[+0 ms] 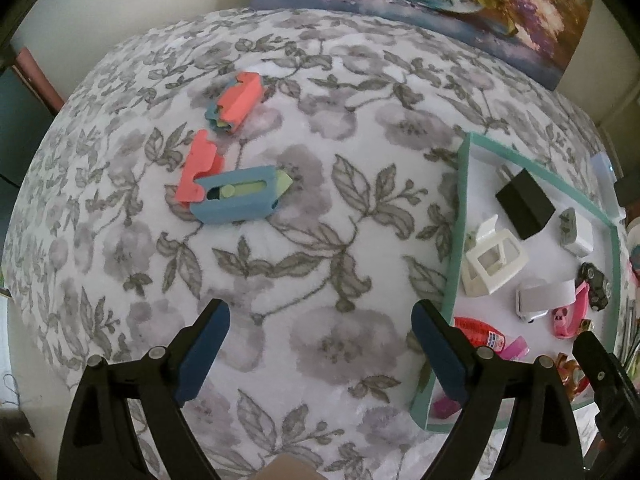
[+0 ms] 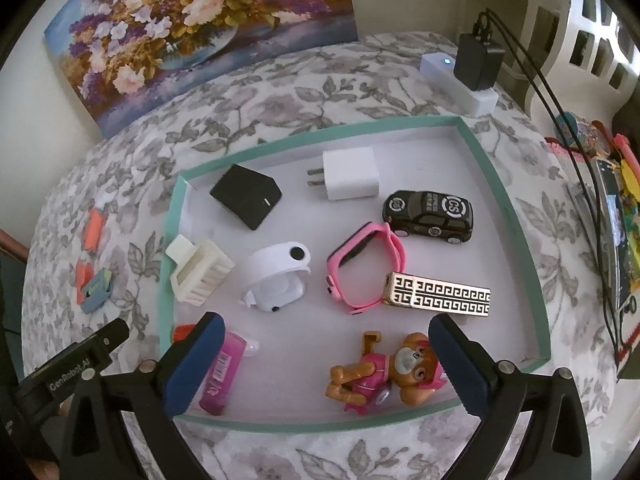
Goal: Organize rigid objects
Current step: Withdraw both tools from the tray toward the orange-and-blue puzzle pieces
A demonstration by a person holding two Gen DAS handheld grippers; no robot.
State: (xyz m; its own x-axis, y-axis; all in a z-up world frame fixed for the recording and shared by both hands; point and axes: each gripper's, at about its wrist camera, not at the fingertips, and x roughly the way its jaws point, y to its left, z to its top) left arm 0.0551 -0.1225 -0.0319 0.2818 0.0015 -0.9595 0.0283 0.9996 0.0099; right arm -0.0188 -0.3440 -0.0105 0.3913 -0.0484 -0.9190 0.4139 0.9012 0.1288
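A teal-rimmed tray (image 2: pixel 508 208) holds a black charger (image 2: pixel 246 196), a white charger (image 2: pixel 352 174), a black toy car (image 2: pixel 430 212), a pink watch (image 2: pixel 360 268), a gold patterned bar (image 2: pixel 438 294), a white case (image 2: pixel 280 276), a white clip (image 2: pixel 200 274), a pink tube (image 2: pixel 222 372) and a puppy toy (image 2: pixel 380 376). My right gripper (image 2: pixel 326 324) hangs open over the tray, and the puppy lies loose between its fingers. On the cloth left of the tray (image 1: pixel 456 240) lie a blue cutter (image 1: pixel 236 196) and two coral pieces (image 1: pixel 198 170) (image 1: pixel 240 100). Nearer than them, my left gripper (image 1: pixel 320 316) is open and holds nothing.
A flower painting (image 2: pixel 208 20) leans on the wall behind the floral-covered table (image 1: pixel 320 240). A white power strip (image 2: pixel 460 80) with a black adapter (image 2: pixel 478 60) and cables sits behind the tray. Colourful clutter (image 2: pixel 616 220) lines the right edge.
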